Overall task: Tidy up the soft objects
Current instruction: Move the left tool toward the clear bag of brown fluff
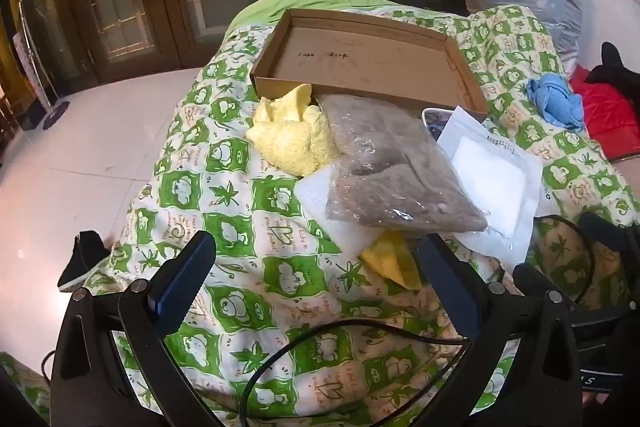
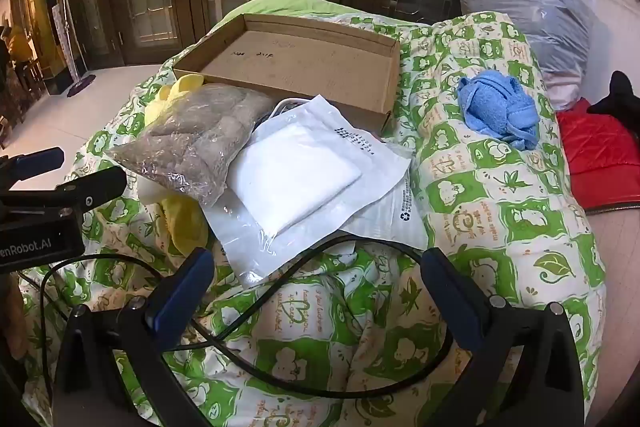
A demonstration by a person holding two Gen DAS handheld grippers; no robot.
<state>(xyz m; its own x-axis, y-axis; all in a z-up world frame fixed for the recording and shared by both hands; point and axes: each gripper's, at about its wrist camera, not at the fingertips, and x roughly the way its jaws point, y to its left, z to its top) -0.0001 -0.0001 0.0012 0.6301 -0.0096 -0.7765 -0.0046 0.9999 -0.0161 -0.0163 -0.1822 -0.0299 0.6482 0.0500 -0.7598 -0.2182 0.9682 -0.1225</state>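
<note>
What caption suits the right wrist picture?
Open tongs hover above bagged soft items beside an empty cardboard box.

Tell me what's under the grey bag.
Under the grey bag lie a yellow towel, a white foam sheet and another yellow cloth. How far they run beneath it is hidden.

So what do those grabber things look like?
Each gripper, left and right, has black plastic arms with round silver bolts, ending in two blue ridged fingers. A thin black cable loops in front. White lettering marks the left one's black body in the right view.
</note>
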